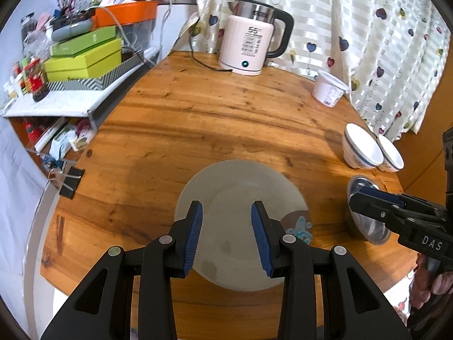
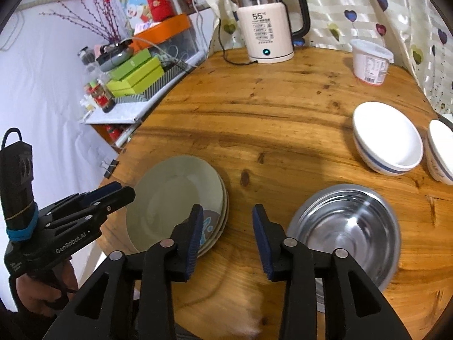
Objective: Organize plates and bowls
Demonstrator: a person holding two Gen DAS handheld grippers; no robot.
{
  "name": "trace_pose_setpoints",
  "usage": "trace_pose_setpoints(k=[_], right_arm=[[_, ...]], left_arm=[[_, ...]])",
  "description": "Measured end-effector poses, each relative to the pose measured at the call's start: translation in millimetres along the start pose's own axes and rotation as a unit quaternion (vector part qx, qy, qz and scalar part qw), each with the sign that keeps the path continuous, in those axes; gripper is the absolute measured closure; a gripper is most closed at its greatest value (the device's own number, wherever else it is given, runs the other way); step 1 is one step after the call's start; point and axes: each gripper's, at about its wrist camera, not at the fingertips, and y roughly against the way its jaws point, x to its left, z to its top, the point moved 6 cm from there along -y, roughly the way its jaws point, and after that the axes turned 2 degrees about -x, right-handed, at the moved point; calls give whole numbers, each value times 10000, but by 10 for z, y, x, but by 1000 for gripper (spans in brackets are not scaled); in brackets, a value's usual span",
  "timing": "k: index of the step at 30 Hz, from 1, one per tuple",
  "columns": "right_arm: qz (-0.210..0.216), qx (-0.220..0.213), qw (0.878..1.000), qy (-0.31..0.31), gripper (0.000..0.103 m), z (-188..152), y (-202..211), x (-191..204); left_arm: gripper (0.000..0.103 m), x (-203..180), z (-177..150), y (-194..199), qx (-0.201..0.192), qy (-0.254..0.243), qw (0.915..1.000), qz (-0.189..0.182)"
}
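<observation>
Evidently, the sorting is standing partway done. Both tongs are hanging released over the wooden table (image 2: 283, 107), gripping nothing. The left gripper (image 1: 227, 233) is hovering directly above the stacked plates (image 1: 240, 223); a patterned plate (image 2: 211, 226) is peeking out beneath the plain top one. The right gripper (image 2: 228, 236) is poised over bare wood, with the plates just to its left and the steel bowl (image 2: 344, 235) just to its right. Two white bowls (image 2: 388, 137) are sitting apart, side by side, beyond the steel bowl, not yet nested. Judging by this, plates are gathered; bowls are remaining to be stacked. Far ahead, a kettle (image 2: 267, 22) and tub (image 2: 371, 61) are standing.
</observation>
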Motion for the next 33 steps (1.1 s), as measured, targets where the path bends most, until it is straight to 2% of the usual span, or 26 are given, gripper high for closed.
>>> trace_pose_setpoints(k=[8, 24, 33], right_arm=[[-69, -191, 9997, -121, 61, 28, 221, -158], [-252, -333, 9983, -401, 61, 43, 390, -495], [-457, -437, 9948, -794, 61, 38, 494, -853]], left_arm=[[66, -254, 98, 1, -40, -245, 9996, -139], [66, -602, 163, -100, 50, -559, 9979, -327], [66, -827, 231, -186, 118, -745, 9959, -497]])
